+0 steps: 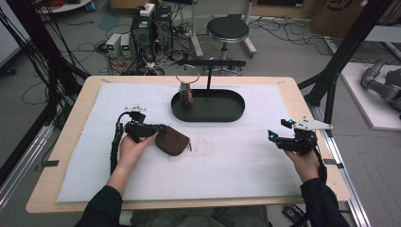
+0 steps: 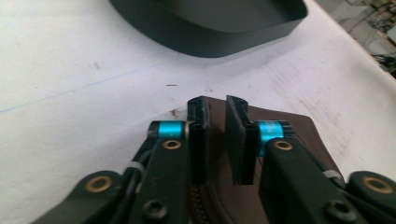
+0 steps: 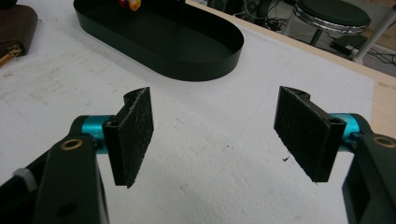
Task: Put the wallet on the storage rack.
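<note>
My left tongs (image 2: 217,135) are nearly closed over the near edge of the brown leather pouch (image 1: 172,140), which lies on the white-covered worktop (image 1: 227,165) just in front of the black oval tray (image 1: 208,111), while my right tongs (image 3: 215,135) hang released well apart above the cover.

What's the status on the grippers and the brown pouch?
Left gripper nearly shut over brown zip pouch, grip unconfirmed. Right gripper open, empty. Black oval tray behind, clear of pouch.
</note>
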The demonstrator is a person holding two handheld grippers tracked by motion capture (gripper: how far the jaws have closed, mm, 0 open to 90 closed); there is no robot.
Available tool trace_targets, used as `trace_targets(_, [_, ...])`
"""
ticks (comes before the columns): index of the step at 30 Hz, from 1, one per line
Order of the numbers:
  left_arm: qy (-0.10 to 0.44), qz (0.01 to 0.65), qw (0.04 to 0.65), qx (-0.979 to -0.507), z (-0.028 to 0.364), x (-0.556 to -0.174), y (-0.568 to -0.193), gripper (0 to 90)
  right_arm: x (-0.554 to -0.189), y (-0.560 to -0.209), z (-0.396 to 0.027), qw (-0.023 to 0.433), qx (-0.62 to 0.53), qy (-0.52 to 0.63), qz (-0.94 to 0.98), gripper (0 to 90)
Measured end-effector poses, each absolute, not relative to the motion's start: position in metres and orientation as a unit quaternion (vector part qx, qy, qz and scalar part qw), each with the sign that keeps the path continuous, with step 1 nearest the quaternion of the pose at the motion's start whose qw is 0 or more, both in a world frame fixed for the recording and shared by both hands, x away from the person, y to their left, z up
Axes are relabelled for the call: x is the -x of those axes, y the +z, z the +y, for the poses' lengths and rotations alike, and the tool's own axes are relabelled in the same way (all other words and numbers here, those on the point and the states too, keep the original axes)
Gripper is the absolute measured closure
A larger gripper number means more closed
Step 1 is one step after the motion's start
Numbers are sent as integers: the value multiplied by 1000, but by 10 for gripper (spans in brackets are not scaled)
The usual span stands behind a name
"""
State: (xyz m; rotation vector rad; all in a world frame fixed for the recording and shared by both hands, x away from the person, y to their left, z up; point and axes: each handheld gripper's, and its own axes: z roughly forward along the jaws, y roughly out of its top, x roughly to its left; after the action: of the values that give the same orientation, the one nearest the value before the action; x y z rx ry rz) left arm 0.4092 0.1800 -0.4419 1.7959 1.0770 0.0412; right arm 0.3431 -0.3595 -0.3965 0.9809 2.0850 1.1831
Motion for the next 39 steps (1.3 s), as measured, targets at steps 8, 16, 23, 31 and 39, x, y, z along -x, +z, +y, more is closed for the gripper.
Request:
trace_targets(8, [36, 391, 556, -732, 172, -394, -421, 853, -343, -396, -358, 273, -362, 442, 774, 288])
trace_targets(16, [45, 344, 584, -734, 161, -379, -406, 864, -340, -394, -355, 272, -357, 447, 774, 288])
trace_targets(23, [50, 321, 605, -727, 156, -371, -398, 866, -341, -394, -348, 267, -347, 452, 778, 288])
trace_targets(31, [55, 289, 632, -717, 146, -363, -381, 866, -341, -392, -333, 249, -328, 468, 782, 288])
trace_targets(39, [53, 256, 650, -714, 125, -356, -368, 866, -338, -390, -312, 210, -295, 496, 789, 288])
